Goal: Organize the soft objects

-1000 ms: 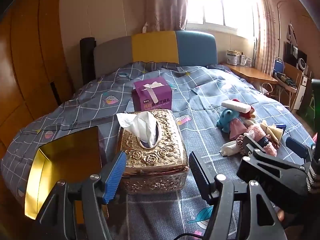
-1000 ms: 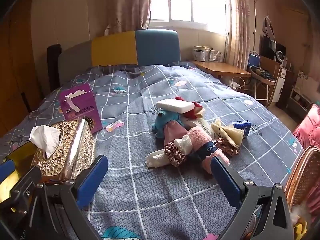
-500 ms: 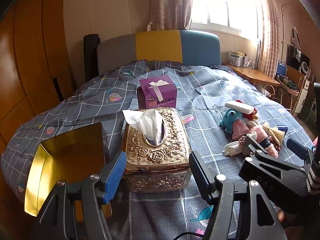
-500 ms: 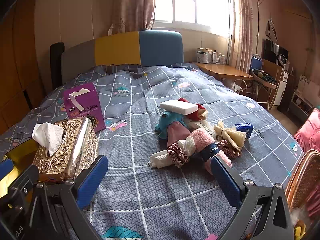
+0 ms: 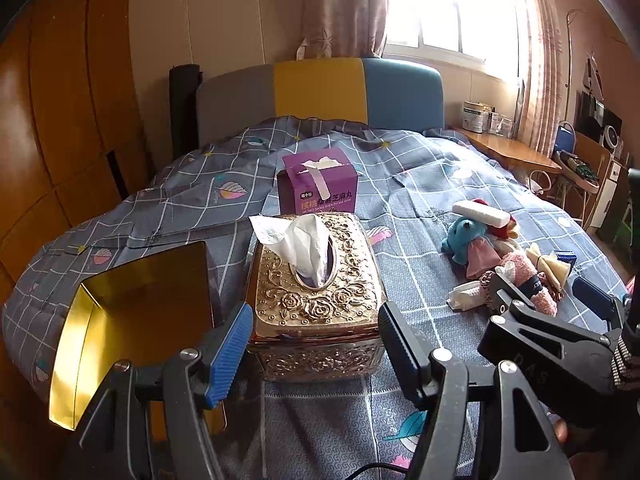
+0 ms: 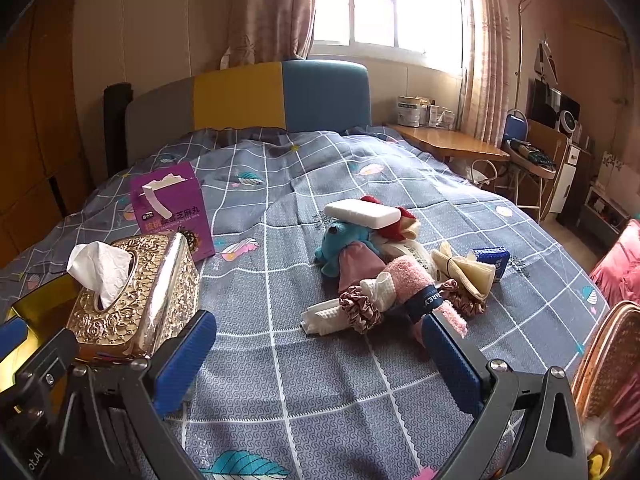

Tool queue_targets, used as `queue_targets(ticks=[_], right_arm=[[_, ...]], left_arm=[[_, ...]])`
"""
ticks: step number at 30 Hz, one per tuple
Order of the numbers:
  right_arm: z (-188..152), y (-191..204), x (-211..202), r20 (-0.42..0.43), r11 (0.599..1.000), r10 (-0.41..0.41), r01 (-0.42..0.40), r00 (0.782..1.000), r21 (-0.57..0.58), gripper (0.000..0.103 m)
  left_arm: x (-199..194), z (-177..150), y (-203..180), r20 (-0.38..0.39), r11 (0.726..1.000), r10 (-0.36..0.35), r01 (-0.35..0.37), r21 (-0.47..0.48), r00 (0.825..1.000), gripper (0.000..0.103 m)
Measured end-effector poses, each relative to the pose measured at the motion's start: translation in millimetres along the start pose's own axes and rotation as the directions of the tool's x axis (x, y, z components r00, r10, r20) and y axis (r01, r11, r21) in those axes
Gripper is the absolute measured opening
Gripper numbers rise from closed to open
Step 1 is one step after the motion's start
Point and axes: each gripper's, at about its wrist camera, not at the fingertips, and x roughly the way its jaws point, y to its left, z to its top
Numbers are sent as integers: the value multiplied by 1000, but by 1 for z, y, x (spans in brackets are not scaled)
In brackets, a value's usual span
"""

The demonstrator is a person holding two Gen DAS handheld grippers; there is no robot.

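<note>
On the bed, soft pile lies beyond the open right tool.

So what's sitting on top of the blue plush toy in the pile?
A white rectangular sponge-like block lies flat across the blue plush toy, near its head. A red item pokes out behind the block; what it is stays hidden by the pile.

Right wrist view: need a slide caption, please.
Open right gripper hovers over the bed, facing a pile of soft toys; gold tissue box at left.
</note>
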Motion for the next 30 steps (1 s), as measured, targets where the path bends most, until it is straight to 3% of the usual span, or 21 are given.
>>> queue_targets(ticks=[30], right_arm=[[1, 0, 0, 4, 1000, 5, -5, 1000, 2, 103]], left_arm=[[-8, 2, 0, 6, 1000, -14, 14, 1, 1000, 66]])
